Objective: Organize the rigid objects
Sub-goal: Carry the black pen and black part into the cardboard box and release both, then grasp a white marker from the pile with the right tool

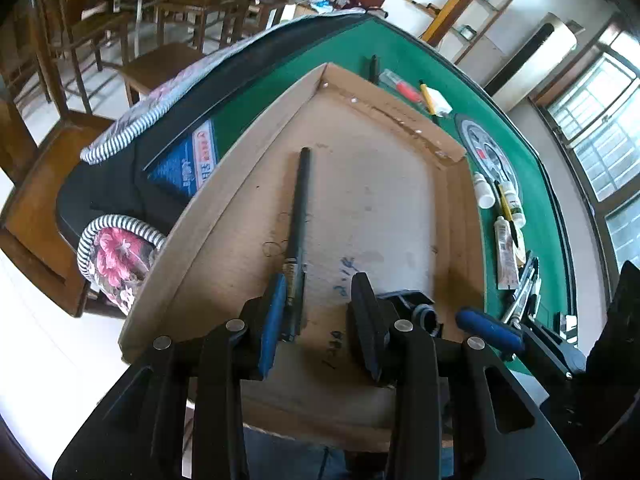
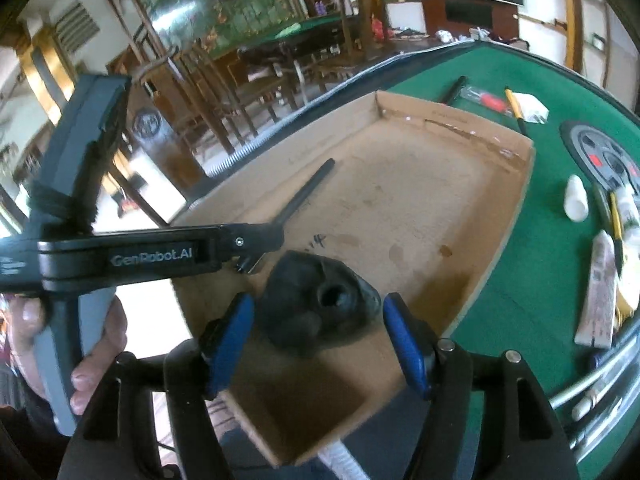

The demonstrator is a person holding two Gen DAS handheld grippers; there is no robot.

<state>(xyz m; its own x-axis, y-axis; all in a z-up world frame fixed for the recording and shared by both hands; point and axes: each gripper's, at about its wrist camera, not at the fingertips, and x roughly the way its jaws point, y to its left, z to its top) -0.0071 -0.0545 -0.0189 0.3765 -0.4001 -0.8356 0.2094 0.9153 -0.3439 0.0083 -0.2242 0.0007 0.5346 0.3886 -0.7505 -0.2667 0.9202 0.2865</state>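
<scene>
A shallow cardboard box (image 1: pixel 400 184) (image 2: pixel 440 184) lies on the green table. A long black pen (image 1: pixel 298 216) (image 2: pixel 308 192) lies on the box floor. My left gripper (image 1: pixel 320 320) is open over the box's near end, its left finger right beside the pen's near end. A black rounded object with a hole (image 2: pixel 320 304) lies in the box. My right gripper (image 2: pixel 320 340) is open with that object between its blue pads (image 2: pixel 228 344), apart from them. The right gripper also shows in the left wrist view (image 1: pixel 488 330).
On the green felt to the right of the box lie white bottles (image 1: pixel 484 190) (image 2: pixel 576 198), a tube (image 1: pixel 505 256) (image 2: pixel 600 300), pens and a round grey disc (image 1: pixel 486 152) (image 2: pixel 600 160). A red-handled tool (image 1: pixel 408 92) (image 2: pixel 492 102) lies beyond the box. Wooden chairs stand left.
</scene>
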